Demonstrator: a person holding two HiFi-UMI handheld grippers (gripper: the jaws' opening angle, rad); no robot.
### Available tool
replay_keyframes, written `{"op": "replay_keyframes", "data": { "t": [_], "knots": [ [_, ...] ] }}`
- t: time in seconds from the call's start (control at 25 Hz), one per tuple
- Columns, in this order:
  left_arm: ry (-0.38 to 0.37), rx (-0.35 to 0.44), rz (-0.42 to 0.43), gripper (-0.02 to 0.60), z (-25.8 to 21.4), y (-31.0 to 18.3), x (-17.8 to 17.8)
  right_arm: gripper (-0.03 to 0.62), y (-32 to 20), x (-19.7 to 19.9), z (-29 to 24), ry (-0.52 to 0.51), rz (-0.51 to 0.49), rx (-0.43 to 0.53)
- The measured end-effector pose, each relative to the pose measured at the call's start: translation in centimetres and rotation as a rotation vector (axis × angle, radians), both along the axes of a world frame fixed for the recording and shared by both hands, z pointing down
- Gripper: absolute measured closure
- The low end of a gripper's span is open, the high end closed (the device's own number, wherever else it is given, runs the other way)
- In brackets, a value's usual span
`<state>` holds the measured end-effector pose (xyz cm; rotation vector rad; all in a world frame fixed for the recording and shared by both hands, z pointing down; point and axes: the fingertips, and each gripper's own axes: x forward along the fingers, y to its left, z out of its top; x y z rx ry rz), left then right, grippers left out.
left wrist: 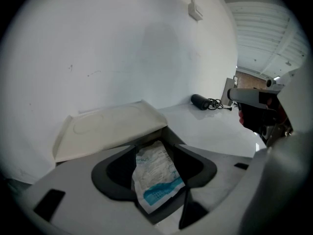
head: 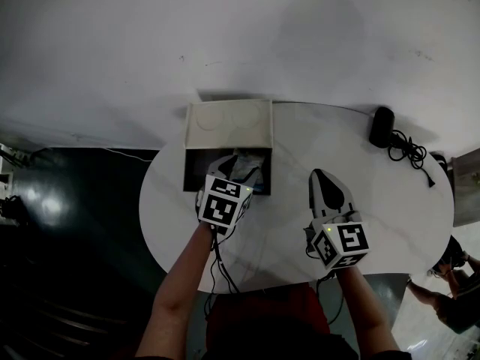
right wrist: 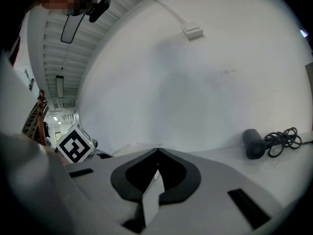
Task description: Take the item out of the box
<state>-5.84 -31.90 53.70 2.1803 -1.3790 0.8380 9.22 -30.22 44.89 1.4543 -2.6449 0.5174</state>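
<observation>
One packet lies lengthwise along the left claw, blue end nearest.

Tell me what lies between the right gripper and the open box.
Only bare table, in the head view, between right gripper and box.

Packet in the box on the table, corded device to its right.
</observation>
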Motion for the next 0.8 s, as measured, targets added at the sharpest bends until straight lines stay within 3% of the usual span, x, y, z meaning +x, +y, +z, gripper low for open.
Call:
{"op": "replay_keyframes", "data": {
  "t": [0.8],
  "knots": [
    [-0.146, -0.17, 0.13, 0.337, 4.5, -0.6, 1.2, 0.58, -1.4, 1.3, 1.0, 0.005, 0.028, -0.02]
  ]
}}
